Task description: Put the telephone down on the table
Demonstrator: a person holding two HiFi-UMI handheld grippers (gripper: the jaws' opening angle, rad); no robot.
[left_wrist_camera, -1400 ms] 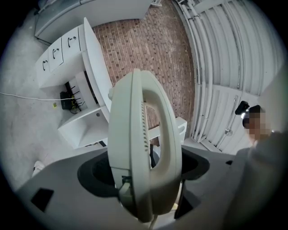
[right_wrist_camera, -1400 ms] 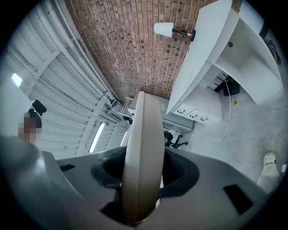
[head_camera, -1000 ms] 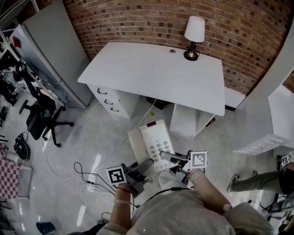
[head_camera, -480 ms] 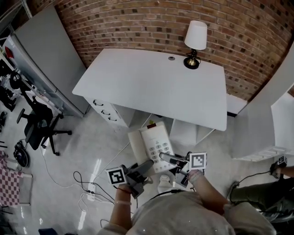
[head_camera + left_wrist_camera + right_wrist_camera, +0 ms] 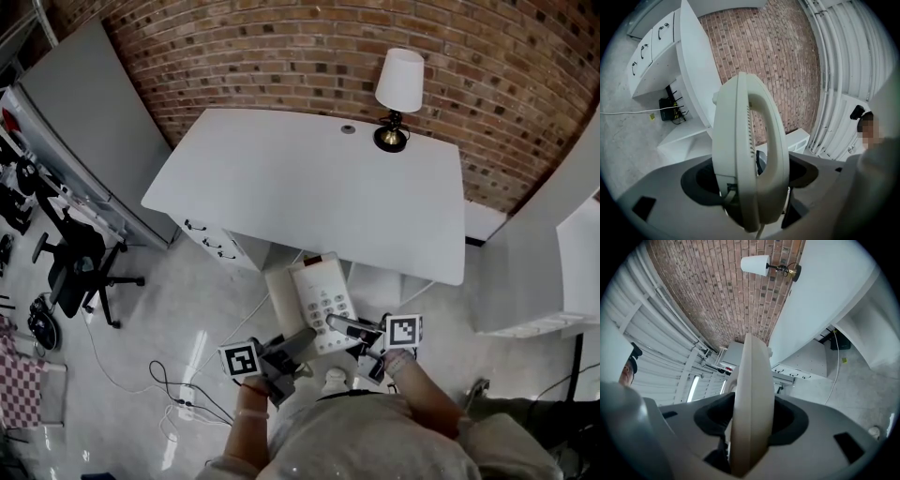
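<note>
**Head view:** I have the phone (image 5: 317,291) carried keypad-up between both tools, low in front of me and over the floor, short of the table (image 5: 309,178). The left gripper (image 5: 302,337) takes its near left corner and the right gripper (image 5: 339,324) its near right side. I think two holds make sense here, since the body is wide and the handset only rests on it. The lamp (image 5: 396,89) stands at the table's far edge, so the near part is free for landing.

Against a second ago, the table now fills more of the frame and sits closer. The phone's far end now meets the table's front edge in the picture, where earlier there was floor between them. The grippers sit at much the same spot in the frame.

**Left gripper view:** The phone (image 5: 745,154) stands edge-on, handset side to the right, with the left gripper (image 5: 750,185) clamped on it, both fingers pressing its faces. The table (image 5: 693,70) shows beyond to the left, well apart.

**Right gripper view:** I see only the phone's (image 5: 750,399) thin edge, squeezed in the right gripper (image 5: 750,427), whose fingers are closed against it on either side. The table (image 5: 825,301) and lamp (image 5: 764,264) lie ahead. The phone is not yet set down.
</note>
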